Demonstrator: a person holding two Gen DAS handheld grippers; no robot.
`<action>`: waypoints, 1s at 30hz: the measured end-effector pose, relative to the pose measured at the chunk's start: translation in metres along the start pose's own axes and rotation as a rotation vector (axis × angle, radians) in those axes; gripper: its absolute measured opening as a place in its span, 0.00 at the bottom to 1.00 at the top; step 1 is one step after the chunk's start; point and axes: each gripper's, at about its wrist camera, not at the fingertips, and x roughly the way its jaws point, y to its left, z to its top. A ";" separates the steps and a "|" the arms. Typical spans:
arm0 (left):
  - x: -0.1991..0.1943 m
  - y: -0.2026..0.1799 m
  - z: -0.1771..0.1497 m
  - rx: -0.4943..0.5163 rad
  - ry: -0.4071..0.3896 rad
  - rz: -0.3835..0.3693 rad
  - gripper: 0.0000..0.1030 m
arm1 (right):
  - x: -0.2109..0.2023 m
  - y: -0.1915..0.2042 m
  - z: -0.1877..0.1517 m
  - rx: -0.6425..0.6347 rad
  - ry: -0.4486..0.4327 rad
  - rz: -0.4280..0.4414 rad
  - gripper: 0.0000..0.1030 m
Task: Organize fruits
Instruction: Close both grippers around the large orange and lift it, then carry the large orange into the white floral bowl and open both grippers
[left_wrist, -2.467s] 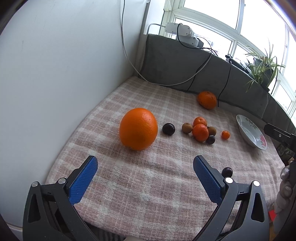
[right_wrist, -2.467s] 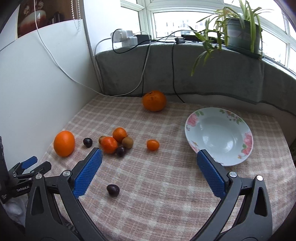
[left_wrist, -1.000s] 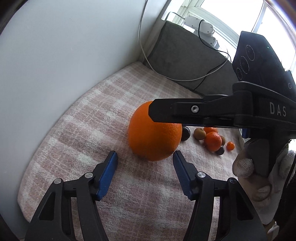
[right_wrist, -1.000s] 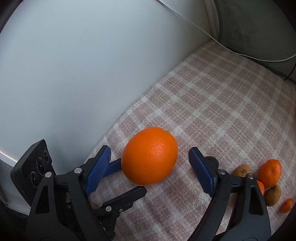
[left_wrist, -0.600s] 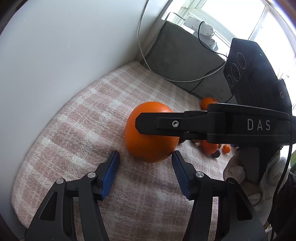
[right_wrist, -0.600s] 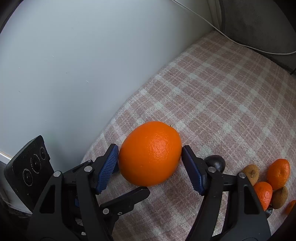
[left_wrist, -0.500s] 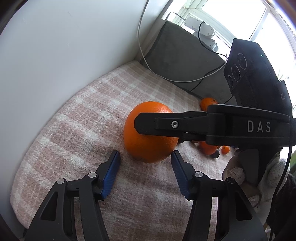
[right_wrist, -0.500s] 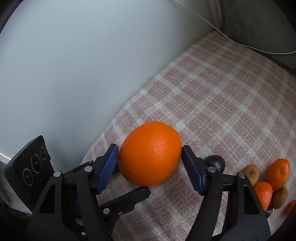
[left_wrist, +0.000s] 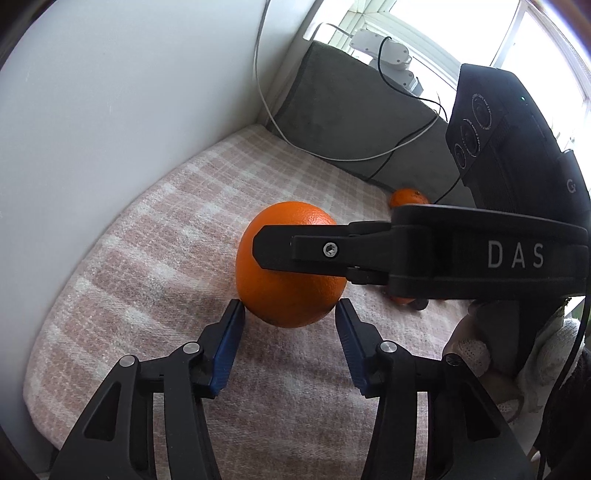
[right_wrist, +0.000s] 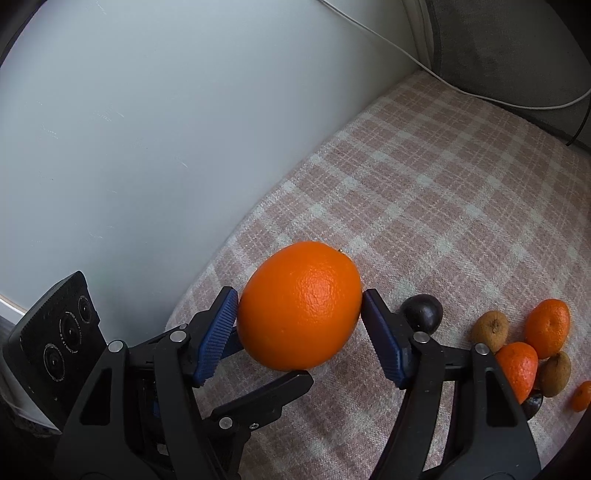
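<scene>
Setting: a white wall (right_wrist: 147, 129) and a grey padded backrest (left_wrist: 351, 122) are bordering a worktop that is wearing a pink-and-white checked woven cloth (right_wrist: 443, 192); a white cable (left_wrist: 266, 96) is trailing down the corner.

Task's thing: the large round bright-orange orange (right_wrist: 299, 306) is sitting near the wall-side edge of the cloth, seemingly just lifted or barely resting; I cannot tell which.

Right hand-held gripper (right_wrist: 299, 325): its blue ribbed pads are pressing on both flanks of the orange, so it is gripping the fruit across its width.

Left hand-held gripper (left_wrist: 290, 334): its jaws are closing, at a narrow-to-middling gap, with the orange's underside just ahead of the tips and not between the pads.

Key relation: the orange is lying straight ahead of both grippers, its slightly longer axis running across the right jaws; the right hand is the one nearer and already engaged.

Other fruit: a dark round plum (right_wrist: 423, 312), brown kiwis (right_wrist: 489, 330) and small tangerines (right_wrist: 546, 328) are clustering to the right.

Judgement: the carry is probably falling to the right hand.
</scene>
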 end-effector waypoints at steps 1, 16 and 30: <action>-0.001 -0.003 0.000 0.005 -0.001 -0.001 0.48 | -0.002 0.000 -0.001 0.003 -0.005 0.000 0.70; -0.005 -0.064 -0.003 0.109 -0.002 -0.045 0.48 | -0.072 -0.029 -0.035 0.075 -0.125 -0.022 0.70; 0.017 -0.152 -0.010 0.263 0.039 -0.135 0.48 | -0.150 -0.086 -0.084 0.203 -0.263 -0.074 0.69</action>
